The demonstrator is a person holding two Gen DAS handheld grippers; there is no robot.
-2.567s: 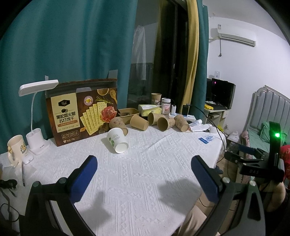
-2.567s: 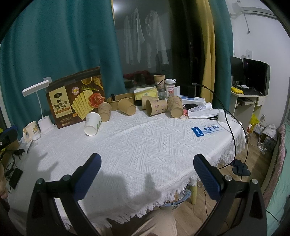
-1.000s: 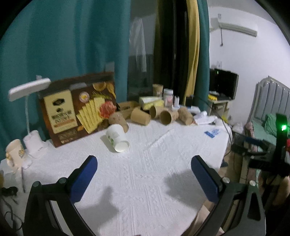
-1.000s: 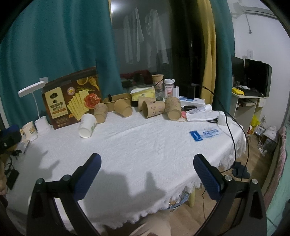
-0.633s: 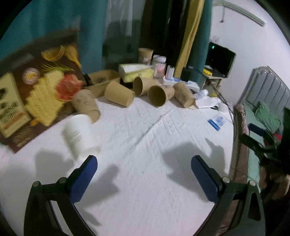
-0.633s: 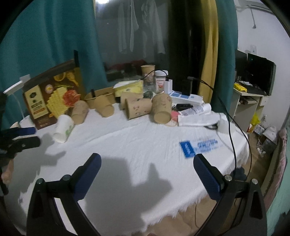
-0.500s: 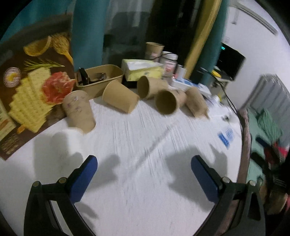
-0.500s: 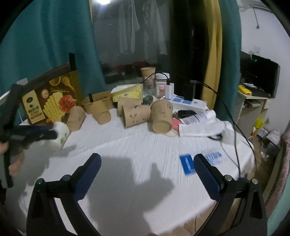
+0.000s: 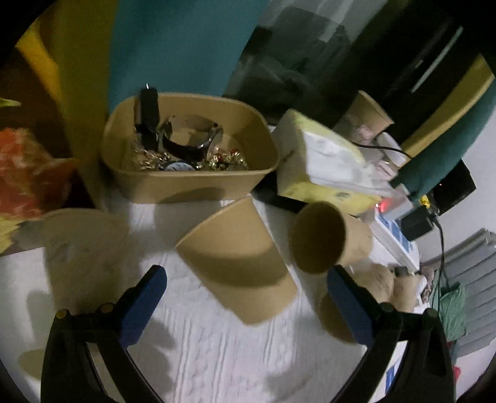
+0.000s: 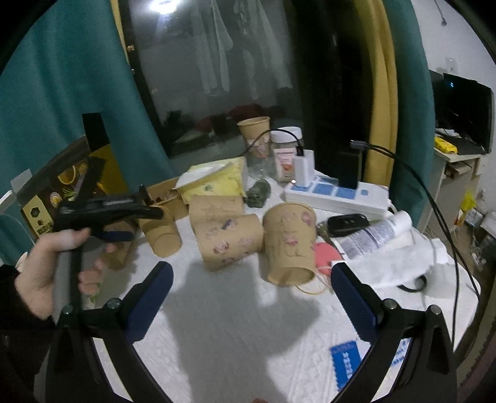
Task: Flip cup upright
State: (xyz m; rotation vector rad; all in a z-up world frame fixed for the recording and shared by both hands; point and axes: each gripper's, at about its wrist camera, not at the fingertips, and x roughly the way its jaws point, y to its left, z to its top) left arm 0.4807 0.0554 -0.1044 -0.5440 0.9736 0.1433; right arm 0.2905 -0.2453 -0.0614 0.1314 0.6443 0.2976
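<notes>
Cup (image 9: 238, 263) on side, left claw (image 9: 246, 300) spread

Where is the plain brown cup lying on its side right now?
Left wrist view, centre: the plain brown cup lies tipped between the open left gripper and the tan tub.

Teal curtains (image 10: 62, 93) flank a dark window (image 10: 223, 71) reflecting hung garments and a ceiling light (image 10: 159, 3). A yellow curtain (image 10: 376, 86) hangs to its right. White textured cloth covers the table (image 10: 235, 341). A monitor (image 10: 466, 108) stands on a side desk (image 10: 454, 164) against a white wall (image 10: 446, 34).
</notes>
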